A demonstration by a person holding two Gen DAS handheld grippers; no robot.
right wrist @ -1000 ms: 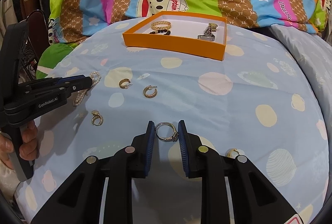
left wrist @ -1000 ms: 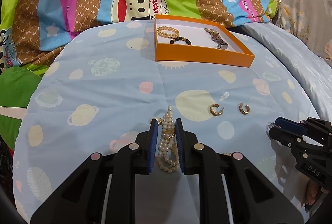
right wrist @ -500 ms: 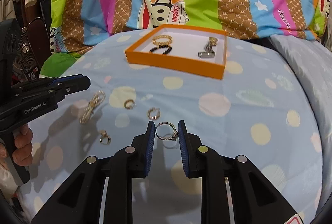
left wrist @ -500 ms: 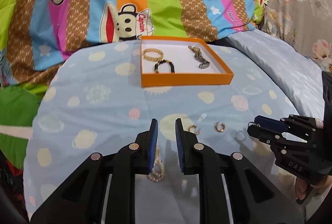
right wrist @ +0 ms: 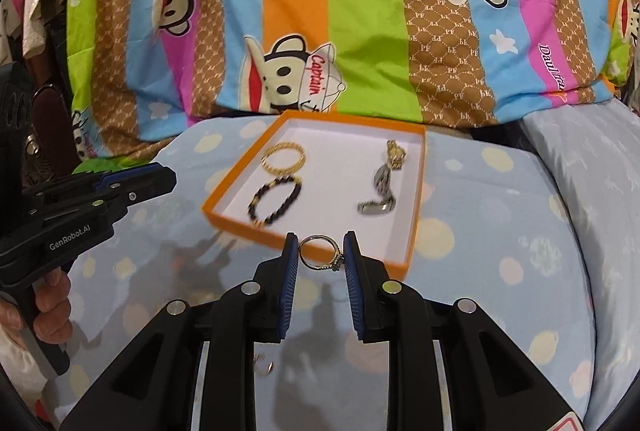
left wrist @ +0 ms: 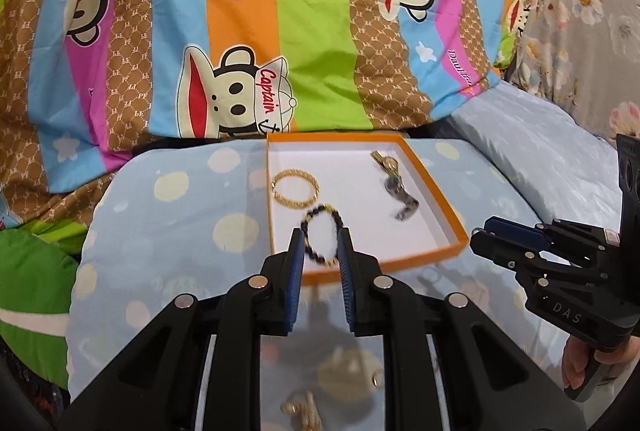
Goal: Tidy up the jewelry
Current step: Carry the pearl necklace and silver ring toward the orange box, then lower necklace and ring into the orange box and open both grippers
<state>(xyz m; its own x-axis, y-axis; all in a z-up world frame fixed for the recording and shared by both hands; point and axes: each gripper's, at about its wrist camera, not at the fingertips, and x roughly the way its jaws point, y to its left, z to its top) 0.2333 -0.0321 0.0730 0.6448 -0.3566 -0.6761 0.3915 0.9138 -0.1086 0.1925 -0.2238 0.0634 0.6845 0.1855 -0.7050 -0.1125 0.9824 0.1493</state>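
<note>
An orange box (left wrist: 400,263) (right wrist: 236,219) with a white floor lies on the spotted blue bed cover. In it are a gold bracelet (left wrist: 295,188) (right wrist: 283,158), a black bead bracelet (left wrist: 316,211) (right wrist: 256,199) and a watch (left wrist: 394,187) (right wrist: 384,183). My right gripper (right wrist: 321,237) (left wrist: 480,233) is shut on a silver ring (right wrist: 320,253), held in the air in front of the box's near corner. My left gripper (left wrist: 319,235) (right wrist: 172,177) hovers before the box with its jaws narrowly apart and nothing between them. A pearl bracelet (left wrist: 302,411) lies on the cover below it.
A striped monkey-print quilt (left wrist: 312,31) rises behind the box. A blurred gold earring (left wrist: 376,381) (right wrist: 264,365) lies on the cover beneath the grippers. A green cushion (left wrist: 32,291) sits at the left, a pale pillow (right wrist: 580,167) at the right. A person's hand (right wrist: 52,307) holds each gripper handle.
Both grippers rose and moved toward the orange box. The pearl bracelet that was between the left jaws stayed on the cover. The ring travelled with the right gripper.
</note>
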